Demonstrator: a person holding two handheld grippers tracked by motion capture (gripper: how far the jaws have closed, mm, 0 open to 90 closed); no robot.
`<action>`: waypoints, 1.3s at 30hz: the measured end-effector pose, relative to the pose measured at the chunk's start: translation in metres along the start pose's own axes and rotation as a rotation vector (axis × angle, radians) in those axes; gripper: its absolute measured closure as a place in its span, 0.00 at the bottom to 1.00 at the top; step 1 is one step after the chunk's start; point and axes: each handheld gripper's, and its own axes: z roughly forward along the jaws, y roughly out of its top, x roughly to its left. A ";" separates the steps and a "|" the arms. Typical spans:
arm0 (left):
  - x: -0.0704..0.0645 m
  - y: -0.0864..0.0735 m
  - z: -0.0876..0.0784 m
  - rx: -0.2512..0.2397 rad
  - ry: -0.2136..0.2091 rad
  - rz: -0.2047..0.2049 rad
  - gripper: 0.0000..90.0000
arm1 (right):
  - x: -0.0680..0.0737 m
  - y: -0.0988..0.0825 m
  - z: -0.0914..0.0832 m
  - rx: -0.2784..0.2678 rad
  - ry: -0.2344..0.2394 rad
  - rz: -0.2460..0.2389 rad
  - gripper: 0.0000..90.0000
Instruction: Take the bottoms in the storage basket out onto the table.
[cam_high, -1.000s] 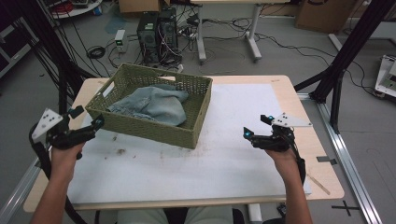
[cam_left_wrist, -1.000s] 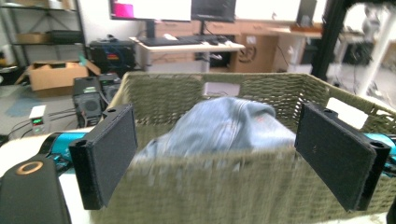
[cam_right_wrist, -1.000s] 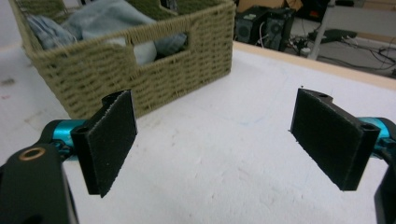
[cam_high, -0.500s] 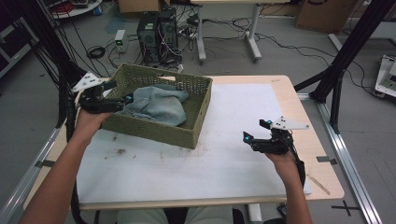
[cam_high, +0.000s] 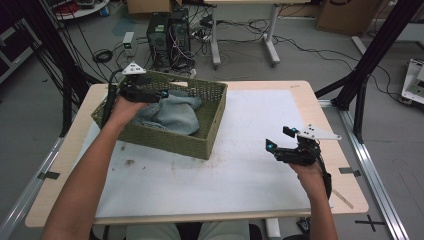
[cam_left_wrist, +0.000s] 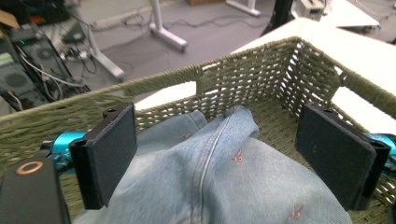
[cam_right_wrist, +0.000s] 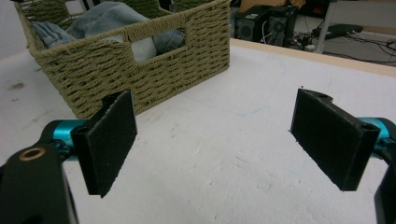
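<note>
High view: left gripper (cam_high: 159, 94) is over the near-left part of the basket (cam_high: 200, 146), jaws wide apart and pointing into it across the jeans (cam_high: 172, 116). Nothing clamped. Grey plate (cam_high: 133, 68) sits on top of it, forearm runs back toward the near table edge.

Left gripper view: both pads (cam_left_wrist: 112, 151) straddle the jeans (cam_left_wrist: 224, 177), one on each side, gap well wider than the fold between them. Denim lies directly below and ahead of the jaws, a seam ridge running up the middle between the pads. Cannot tell if the pads touch the cloth; they look just above or beside it. Basket wall (cam_left_wrist: 261, 79) is straight ahead past the jeans, with a handle cut-out ahead-right.

Right gripper (cam_high: 281, 141) in high view: low over the white mat (cam_high: 240, 170), well apart from the basket, which is off to its left. Jaws apart, empty.

Right gripper view: pads (cam_right_wrist: 112, 140) spread wide with bare mat (cam_right_wrist: 215, 154) between and below them. Basket (cam_right_wrist: 140, 79) is ahead-left of the jaws, not touching. Jeans (cam_right_wrist: 109, 16) show over its rim and through the handle cut-out in the near wall.

Jeans are bunched inside the basket, toward its left and middle, under the left gripper. Basket sits on the mat on the table's left half, turned at an angle to the table edge.
</note>
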 end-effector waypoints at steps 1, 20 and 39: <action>0.000 0.000 0.005 0.009 0.001 -0.004 0.15 | 0.000 0.000 -0.001 -0.005 0.000 0.003 0.16; 0.019 -0.031 0.059 0.317 0.095 -0.107 0.15 | -0.006 0.000 -0.009 -0.041 -0.014 0.017 0.17; 0.008 -0.043 0.098 0.682 0.063 -0.100 0.37 | -0.012 0.000 -0.017 -0.069 -0.026 0.035 0.17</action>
